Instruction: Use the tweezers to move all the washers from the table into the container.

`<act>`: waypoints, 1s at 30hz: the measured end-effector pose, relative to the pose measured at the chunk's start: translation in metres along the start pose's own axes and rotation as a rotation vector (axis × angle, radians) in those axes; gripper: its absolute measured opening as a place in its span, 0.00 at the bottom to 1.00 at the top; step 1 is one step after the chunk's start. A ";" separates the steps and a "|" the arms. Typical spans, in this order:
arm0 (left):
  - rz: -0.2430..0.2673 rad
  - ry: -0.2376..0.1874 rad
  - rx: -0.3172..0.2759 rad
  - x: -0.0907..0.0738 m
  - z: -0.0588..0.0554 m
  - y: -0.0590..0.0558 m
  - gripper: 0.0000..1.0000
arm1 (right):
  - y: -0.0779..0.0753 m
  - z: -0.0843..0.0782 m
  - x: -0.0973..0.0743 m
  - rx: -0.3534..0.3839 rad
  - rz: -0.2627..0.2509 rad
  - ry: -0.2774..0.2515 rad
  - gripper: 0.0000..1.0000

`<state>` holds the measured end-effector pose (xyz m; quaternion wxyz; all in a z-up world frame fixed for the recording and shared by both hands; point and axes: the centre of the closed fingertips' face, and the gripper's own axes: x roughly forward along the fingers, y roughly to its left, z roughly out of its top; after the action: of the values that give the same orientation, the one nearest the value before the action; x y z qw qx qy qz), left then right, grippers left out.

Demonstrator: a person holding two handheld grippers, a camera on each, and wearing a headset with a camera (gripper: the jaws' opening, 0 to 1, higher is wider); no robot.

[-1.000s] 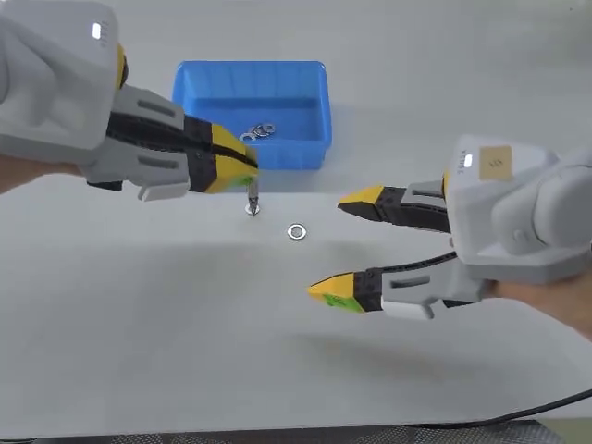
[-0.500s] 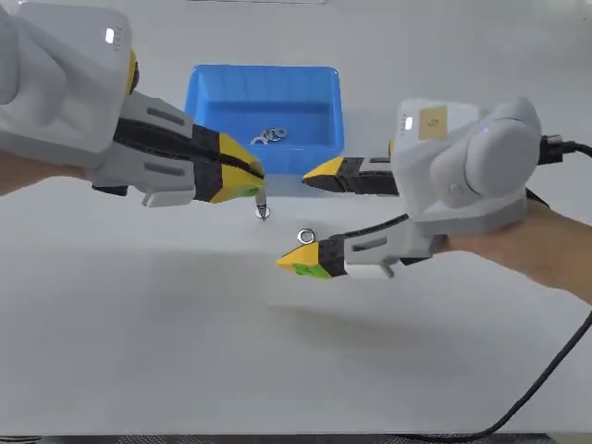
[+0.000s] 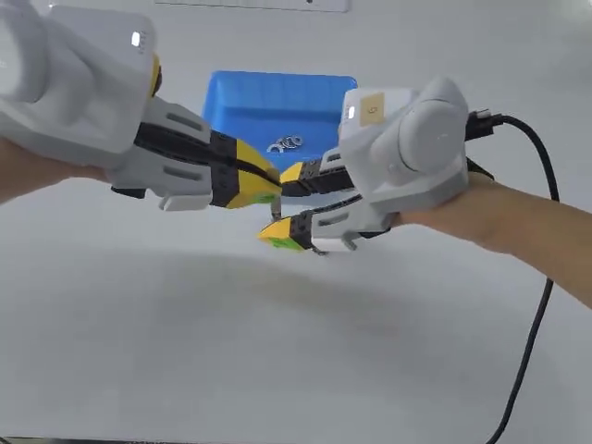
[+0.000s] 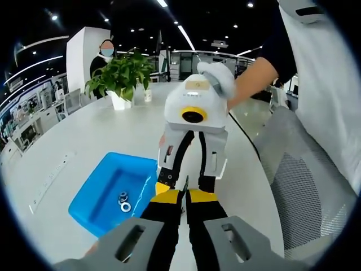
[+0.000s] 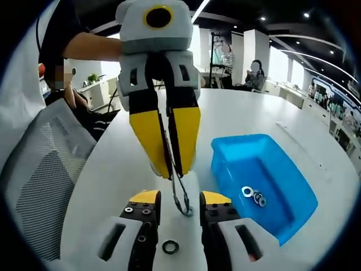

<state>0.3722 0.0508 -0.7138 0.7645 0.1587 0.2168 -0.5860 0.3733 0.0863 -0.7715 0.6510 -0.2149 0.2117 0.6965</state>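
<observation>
Left gripper [image 3: 268, 181] pinching tweezers [image 5: 174, 186]; right gripper [image 3: 279, 203] spread around tweezer tips; washer [image 5: 170, 247] on table [image 5: 113, 169] between its jaws

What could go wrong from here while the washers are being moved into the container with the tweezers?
1. The open right gripper straddles the tweezers held by the left gripper, right where their tips meet a washer; a nudge might knock that washer loose.
2. Another washer lies on the table between the right gripper's jaws and could get pushed away from the container.
</observation>
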 end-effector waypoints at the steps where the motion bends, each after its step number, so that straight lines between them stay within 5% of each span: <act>1: 0.000 0.001 0.000 0.000 0.000 0.000 0.07 | -0.001 -0.001 0.001 0.005 0.001 0.005 0.28; 10: 0.001 0.004 0.001 0.001 0.003 -0.005 0.07 | 0.002 -0.003 0.004 -0.021 0.034 0.015 0.12; 30: 0.022 0.001 -0.030 0.002 0.005 -0.006 0.07 | 0.003 -0.001 0.006 -0.044 0.027 0.008 0.11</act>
<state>0.3673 0.0450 -0.7105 0.7731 0.1501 0.2241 -0.5740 0.3698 0.0903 -0.7762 0.6357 -0.2289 0.2019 0.7090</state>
